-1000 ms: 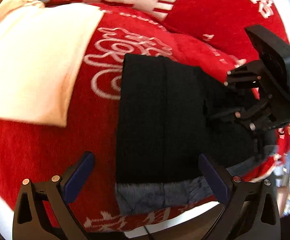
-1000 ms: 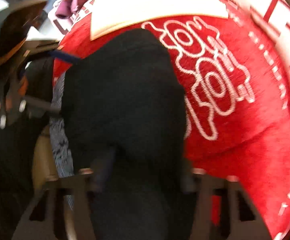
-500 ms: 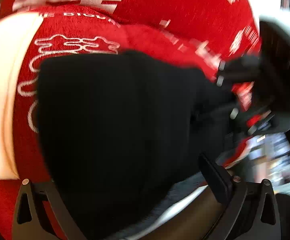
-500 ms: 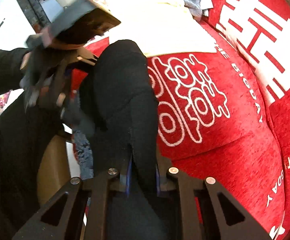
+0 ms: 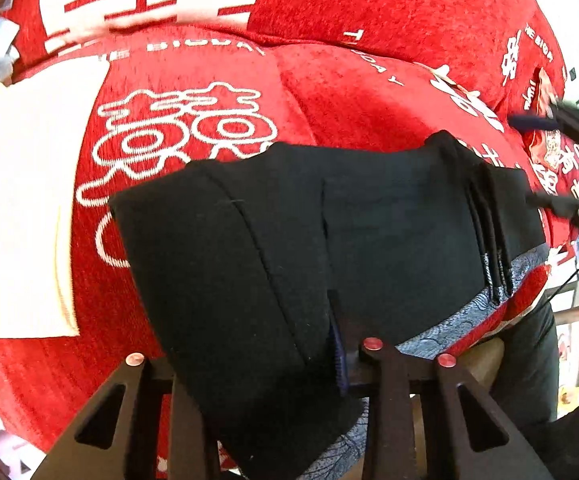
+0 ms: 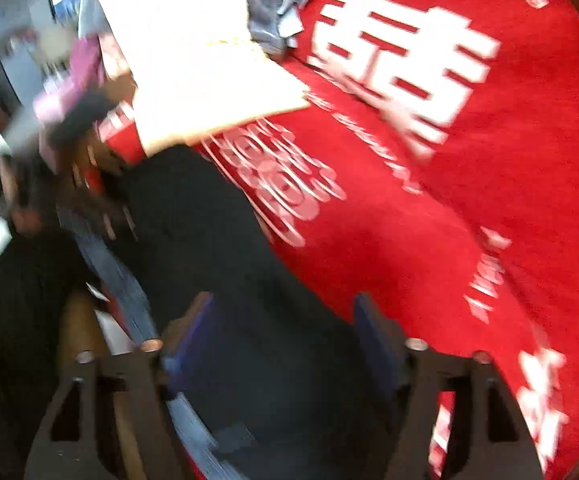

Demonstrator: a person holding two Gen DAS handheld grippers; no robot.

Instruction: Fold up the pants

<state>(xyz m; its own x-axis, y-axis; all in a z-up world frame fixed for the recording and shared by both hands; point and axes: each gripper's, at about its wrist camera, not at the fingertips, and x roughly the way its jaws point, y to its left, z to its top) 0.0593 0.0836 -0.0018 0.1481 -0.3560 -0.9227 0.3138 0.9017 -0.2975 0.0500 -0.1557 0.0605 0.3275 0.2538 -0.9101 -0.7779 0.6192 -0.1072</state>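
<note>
Black folded fabric pants (image 5: 329, 240) lie on our red plush cover with white lettering (image 5: 369, 100), directly ahead of both grippers. Our left gripper (image 5: 289, 344) is closing, pinching their near edge. Our right gripper (image 6: 285, 320) is opening, jaws astride the pants without pressing them.

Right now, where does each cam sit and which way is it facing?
Left wrist: on the left gripper, angled down at black pants on a red cover; gripper closing on a fold.
Right wrist: on the right gripper, angled down along the pants; jaws opening, cloth between, blurred.
Shared: pants, red cover, cream cloth; each glimpses the other gripper.
</note>
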